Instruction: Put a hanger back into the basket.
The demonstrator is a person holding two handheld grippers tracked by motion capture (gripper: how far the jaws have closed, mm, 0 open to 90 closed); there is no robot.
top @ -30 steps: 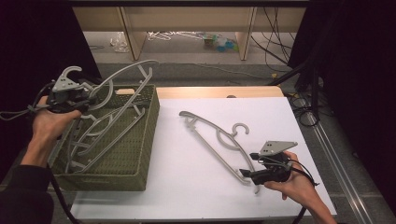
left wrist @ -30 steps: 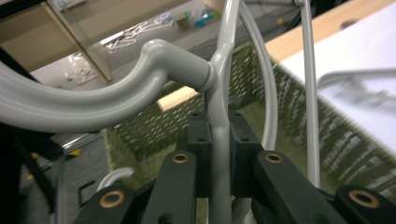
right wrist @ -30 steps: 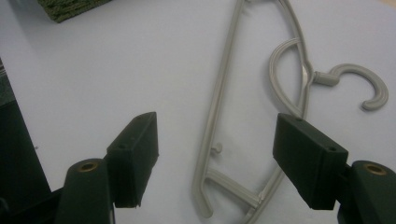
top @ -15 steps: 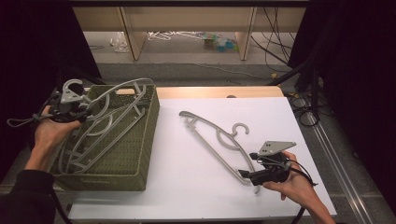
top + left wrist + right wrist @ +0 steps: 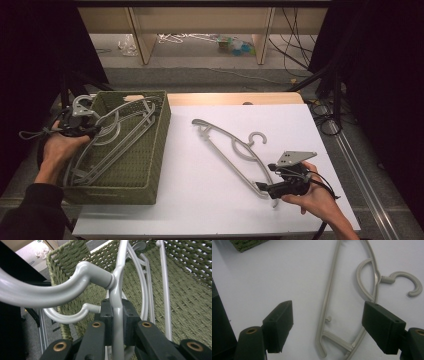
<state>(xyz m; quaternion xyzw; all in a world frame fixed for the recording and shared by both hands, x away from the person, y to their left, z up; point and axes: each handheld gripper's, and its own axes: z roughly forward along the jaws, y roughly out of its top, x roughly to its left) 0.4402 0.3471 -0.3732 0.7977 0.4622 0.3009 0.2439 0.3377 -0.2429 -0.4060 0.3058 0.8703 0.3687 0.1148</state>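
Hangers lie partly in the basket, one clamped by the left hand-held gripper; at four o'clock, the right hand-held gripper, jaws just opening wide, straddles the last hanger ungripped.

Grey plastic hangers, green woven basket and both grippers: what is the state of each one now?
Left gripper: shut on a grey plastic hanger.
Held hanger: lowered into the green woven basket.
Basket: upright, holding hangers.
Right gripper: open, jaws just widened.
Grey hanger on the white table: lying flat, ungripped.
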